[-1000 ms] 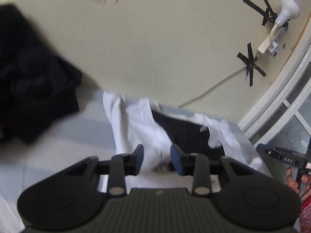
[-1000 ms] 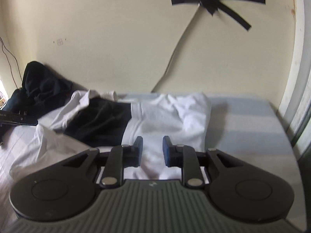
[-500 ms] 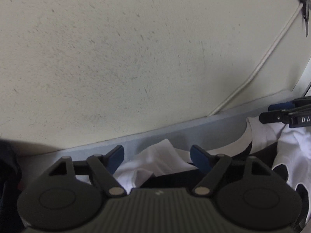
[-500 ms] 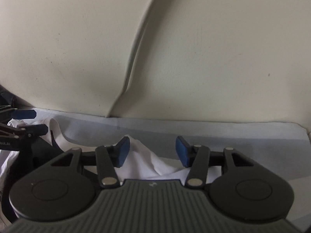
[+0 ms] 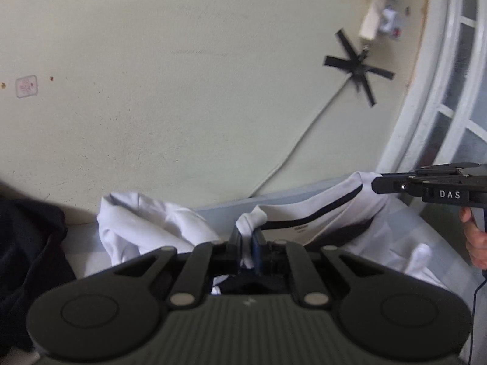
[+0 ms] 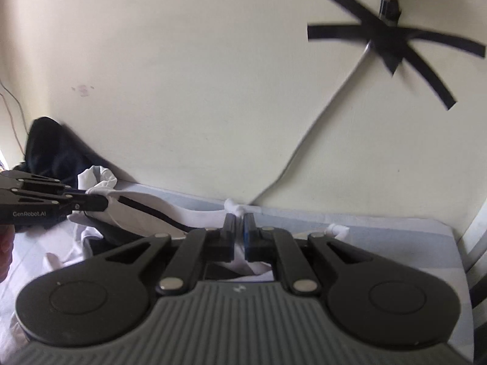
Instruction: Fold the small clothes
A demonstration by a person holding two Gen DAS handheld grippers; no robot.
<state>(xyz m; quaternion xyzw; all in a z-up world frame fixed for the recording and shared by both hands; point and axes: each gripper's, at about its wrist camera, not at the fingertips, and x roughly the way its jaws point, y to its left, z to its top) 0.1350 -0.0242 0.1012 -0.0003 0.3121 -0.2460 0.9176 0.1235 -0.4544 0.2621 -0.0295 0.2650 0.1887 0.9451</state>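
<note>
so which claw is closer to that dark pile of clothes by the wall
Left. The left claw pinches the white shirt at the end beside the dark pile; the right claw grips the shirt's far end, away from the pile.

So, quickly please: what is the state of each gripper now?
Left gripper: jaws shut on a bunched edge of the white garment.
Right gripper: jaws closing, already pinching the white garment's other edge.
</note>
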